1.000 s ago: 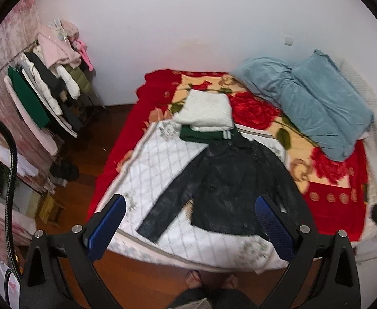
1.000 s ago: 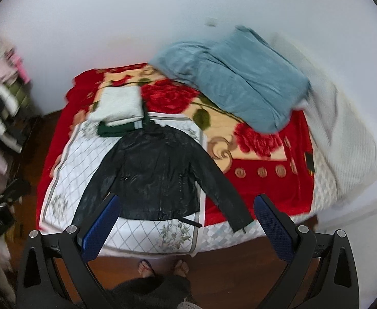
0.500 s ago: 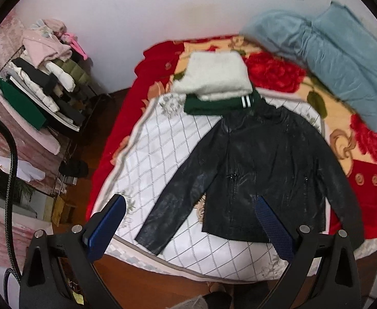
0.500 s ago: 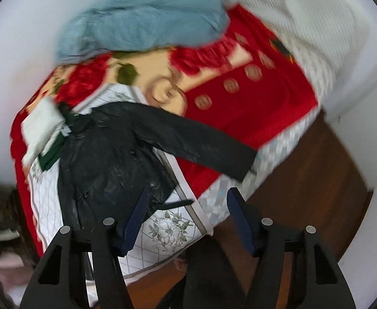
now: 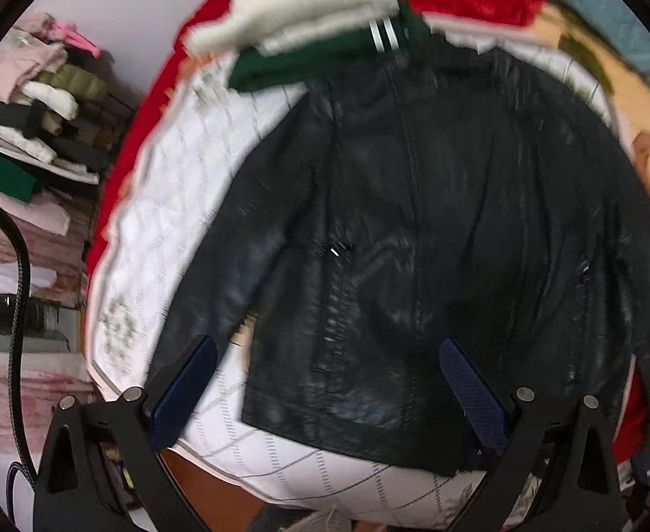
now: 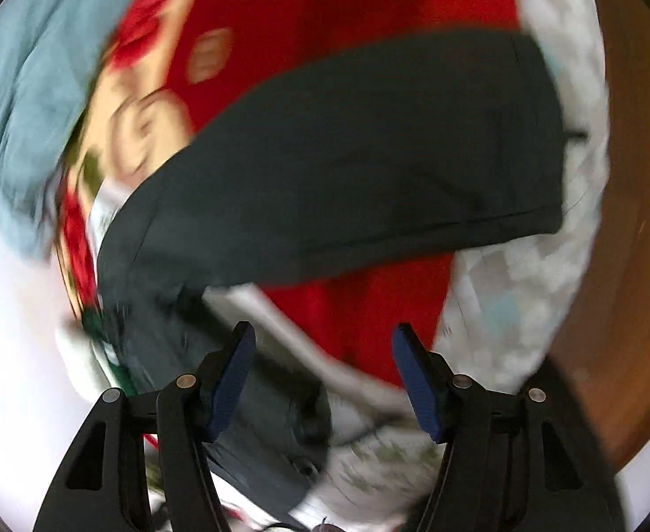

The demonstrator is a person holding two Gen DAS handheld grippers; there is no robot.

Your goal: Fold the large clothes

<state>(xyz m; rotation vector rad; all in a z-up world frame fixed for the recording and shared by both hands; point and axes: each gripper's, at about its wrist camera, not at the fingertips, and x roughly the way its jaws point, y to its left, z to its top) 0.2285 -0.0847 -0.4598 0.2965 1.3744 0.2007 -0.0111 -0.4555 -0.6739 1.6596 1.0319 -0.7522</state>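
Blur smears the jacket (image 5: pixel 413 230) near the bed's (image 5: pixel 156 230) front edge; both grippers (image 5: pixel 325 381) (image 6: pixel 323 363) tilt down, fingers spread, empty.

My right wrist view is smeared throughout. The black jacket (image 5: pixel 436 230) loses one sleeve past my left view's right edge, and the stacked folded clothes (image 5: pixel 311 13) are cut off at the top.

The left gripper (image 5: pixel 327 350) pointed steeply down with its two blue fingers (image 5: pixel 183 388) spread wide apart, one at about 7 o'clock in its view and one at 5 o'clock. Nothing was pinched between them. The right gripper (image 6: pixel 324 338) pointed down too (its picture was very blurry), its jaws partly apart and empty.
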